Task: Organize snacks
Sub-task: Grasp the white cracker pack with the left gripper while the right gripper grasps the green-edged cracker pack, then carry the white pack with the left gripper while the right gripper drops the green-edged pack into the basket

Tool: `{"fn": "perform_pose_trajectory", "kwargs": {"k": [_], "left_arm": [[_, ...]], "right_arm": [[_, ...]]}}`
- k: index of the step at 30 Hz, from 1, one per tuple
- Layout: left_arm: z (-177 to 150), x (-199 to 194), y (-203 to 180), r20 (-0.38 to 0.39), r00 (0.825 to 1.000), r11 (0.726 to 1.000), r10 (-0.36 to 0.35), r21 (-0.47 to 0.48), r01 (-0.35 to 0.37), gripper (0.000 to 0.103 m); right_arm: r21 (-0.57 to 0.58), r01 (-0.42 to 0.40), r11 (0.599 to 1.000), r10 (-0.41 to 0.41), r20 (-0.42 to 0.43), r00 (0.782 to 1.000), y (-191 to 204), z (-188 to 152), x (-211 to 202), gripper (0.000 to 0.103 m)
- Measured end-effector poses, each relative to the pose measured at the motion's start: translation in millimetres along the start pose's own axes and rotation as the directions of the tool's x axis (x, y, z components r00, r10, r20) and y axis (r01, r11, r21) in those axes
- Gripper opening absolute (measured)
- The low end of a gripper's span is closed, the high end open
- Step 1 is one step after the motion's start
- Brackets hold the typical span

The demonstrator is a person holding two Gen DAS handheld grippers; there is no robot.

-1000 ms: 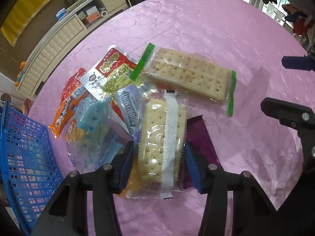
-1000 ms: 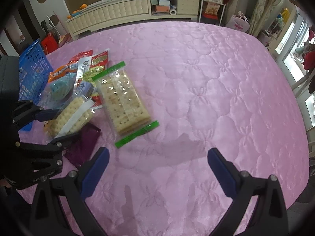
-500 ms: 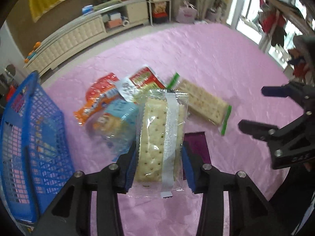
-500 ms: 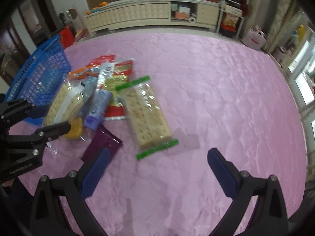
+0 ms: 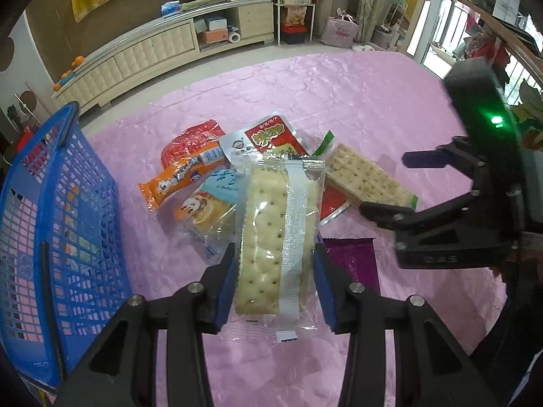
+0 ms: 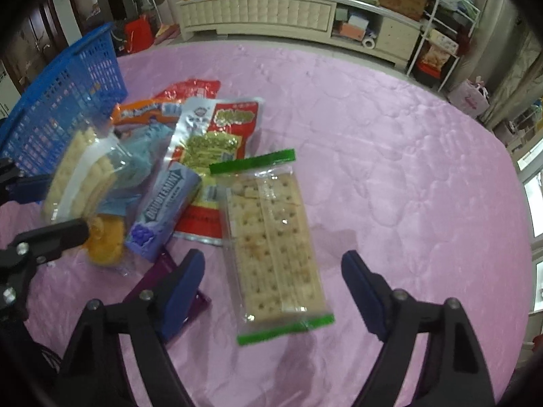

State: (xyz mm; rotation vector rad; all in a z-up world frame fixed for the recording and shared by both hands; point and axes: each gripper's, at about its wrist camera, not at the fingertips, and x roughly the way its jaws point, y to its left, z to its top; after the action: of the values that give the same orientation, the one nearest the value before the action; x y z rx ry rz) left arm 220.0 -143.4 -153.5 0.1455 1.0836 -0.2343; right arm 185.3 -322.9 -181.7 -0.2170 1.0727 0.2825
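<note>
Pink quilted tablecloth [image 5: 339,78]: a clear-wrapped cracker pack [image 5: 278,237] is clamped, lifted, by the left gripper [image 5: 275,281]; the blue basket [image 5: 68,203] lies at nine o'clock. Over the green-edged cracker pack [image 6: 271,240], still unpinched, the right gripper [image 6: 271,288] is closing; most snacks remain unsorted.

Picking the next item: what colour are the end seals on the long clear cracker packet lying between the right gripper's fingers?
Green end seals, clearest in the right wrist view.

cracker packs [image 6: 275,237]: 2 | gum pack [image 6: 163,213]: 1 | other snack packets [image 6: 220,129]: 5 | blue basket [image 5: 51,237]: 1 | claws [image 6: 271,285]: 2
</note>
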Motion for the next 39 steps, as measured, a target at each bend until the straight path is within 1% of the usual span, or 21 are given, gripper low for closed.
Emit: {"fn": "perform_pose_trajectory", "kwargs": {"k": [1,3,4,7,9,12,15,17,22,25,30,36,39], "left_arm": [[0,2,0,-0.004,1.0,1.0,0.003,0.002,-0.003,0.04],[1,2,1,-0.008,1.0,1.0,0.007,0.003,-0.007,0.04],[0,2,1,-0.008,1.0,1.0,0.005,0.003,-0.005,0.04],[-2,2,5,-0.011,1.0,1.0,-0.003,-0.008,0.003,0.04],[-3,1,9,-0.012,1.0,1.0,-0.005,-0.029,0.005,0.04],[-8,-3,13,-0.012,1.0,0.999,-0.016,-0.048,0.016,0.04],[-12,-12,13,0.0,1.0,0.999,-0.013,-0.048,0.013,0.04],[-15,-21,13,0.014,1.0,0.999,-0.012,-0.045,0.012,0.04],[-20,-49,15,0.06,0.998,0.998,-0.018,-0.051,0.021,0.04],[-23,-70,18,0.102,0.994,0.998,-0.032,-0.056,0.037,0.04],[-26,-108,27,0.173,0.985,0.998,-0.028,-0.054,0.038,0.04],[-34,-153,55,0.249,0.968,0.997,0.005,-0.071,0.013,0.04],[-40,-168,73,0.267,0.963,0.996,0.032,-0.092,-0.007,0.04]], "right_arm": [[-0.007,0.016,1.0,-0.016,-0.007,1.0,1,1,6,0.085],[-0.013,0.013,1.0,-0.014,-0.024,1.0,1,1,12,0.075],[-0.01,0.002,1.0,-0.002,-0.032,0.999,0,0,15,0.066],[-0.006,-0.001,1.0,0.001,-0.028,1.0,-2,-3,17,0.064],[-0.013,0.003,1.0,-0.003,-0.021,1.0,-1,-6,16,0.06],[-0.011,-0.005,1.0,0.005,-0.019,1.0,-1,-10,12,0.059],[0.009,-0.008,1.0,0.009,-0.013,1.0,-2,-13,4,0.059],[0.023,-0.016,1.0,0.016,-0.001,1.0,-1,-14,-8,0.059],[0.004,0.012,1.0,-0.012,0.04,0.999,12,-14,-46,0.059],[-0.01,0.024,1.0,-0.024,0.076,0.997,24,-9,-73,0.059],[-0.032,0.037,0.999,-0.032,0.139,0.99,49,5,-120,0.059],[-0.079,0.033,0.996,-0.016,0.211,0.977,89,23,-157,0.059],[-0.114,0.026,0.993,0.002,0.241,0.971,111,34,-169,0.059]]}}
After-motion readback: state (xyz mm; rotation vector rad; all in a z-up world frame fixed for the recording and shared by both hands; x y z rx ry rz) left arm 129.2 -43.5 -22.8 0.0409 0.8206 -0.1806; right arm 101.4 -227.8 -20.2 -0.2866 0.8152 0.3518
